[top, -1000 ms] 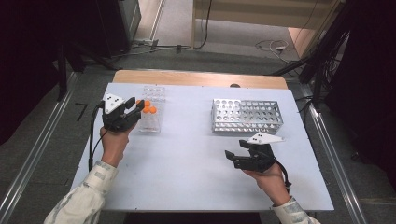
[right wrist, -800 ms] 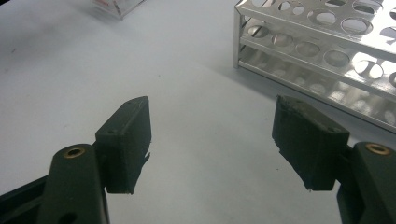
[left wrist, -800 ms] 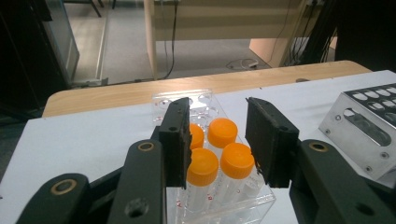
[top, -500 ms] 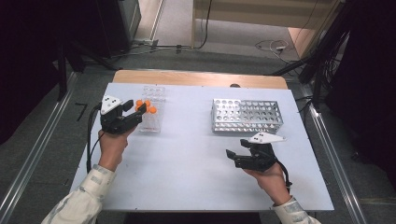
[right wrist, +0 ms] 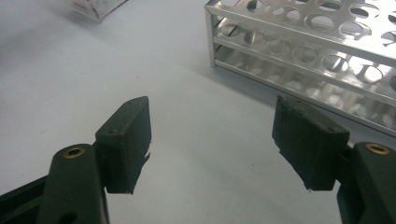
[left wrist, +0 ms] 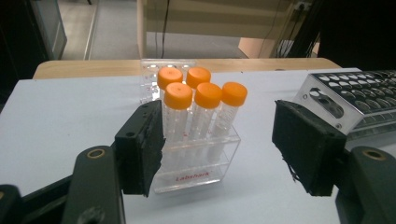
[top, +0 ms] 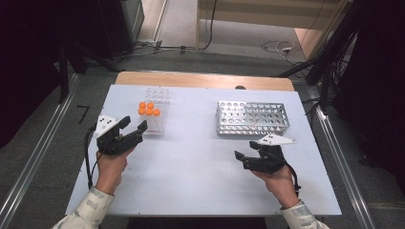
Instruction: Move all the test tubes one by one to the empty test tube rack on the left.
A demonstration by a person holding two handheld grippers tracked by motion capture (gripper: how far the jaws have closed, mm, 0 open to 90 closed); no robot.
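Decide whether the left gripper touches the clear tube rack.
Apart. The high view shows bare table between the left gripper and the clear tube rack.

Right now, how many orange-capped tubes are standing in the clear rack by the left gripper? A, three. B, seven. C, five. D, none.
C: the left gripper view shows five orange-capped tubes upright in the clear rack, two at the back and three in front, and the high view shows the same five caps.
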